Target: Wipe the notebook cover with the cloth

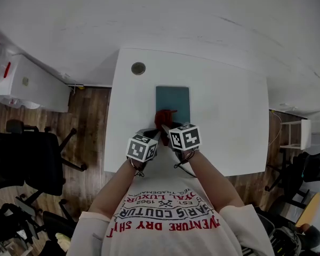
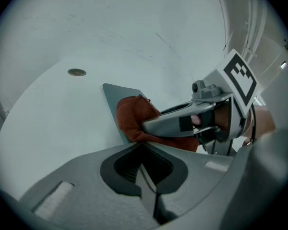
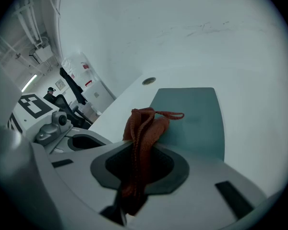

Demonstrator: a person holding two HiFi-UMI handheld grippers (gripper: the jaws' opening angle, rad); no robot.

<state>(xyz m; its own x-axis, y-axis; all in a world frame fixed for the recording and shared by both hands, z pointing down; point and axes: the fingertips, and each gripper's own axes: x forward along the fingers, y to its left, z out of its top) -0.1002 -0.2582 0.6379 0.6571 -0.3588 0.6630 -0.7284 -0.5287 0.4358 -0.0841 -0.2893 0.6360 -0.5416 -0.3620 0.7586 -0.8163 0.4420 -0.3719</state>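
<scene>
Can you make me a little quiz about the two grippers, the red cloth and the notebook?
1. True or false: the right gripper is shut on the red cloth.
2. Over which part of the teal notebook is the cloth? A) its near end B) its far end C) not over it at all
3. Fill in: the left gripper's jaws are ____, with nothing between them.
Key: 1 true; 2 A; 3 shut.
</scene>
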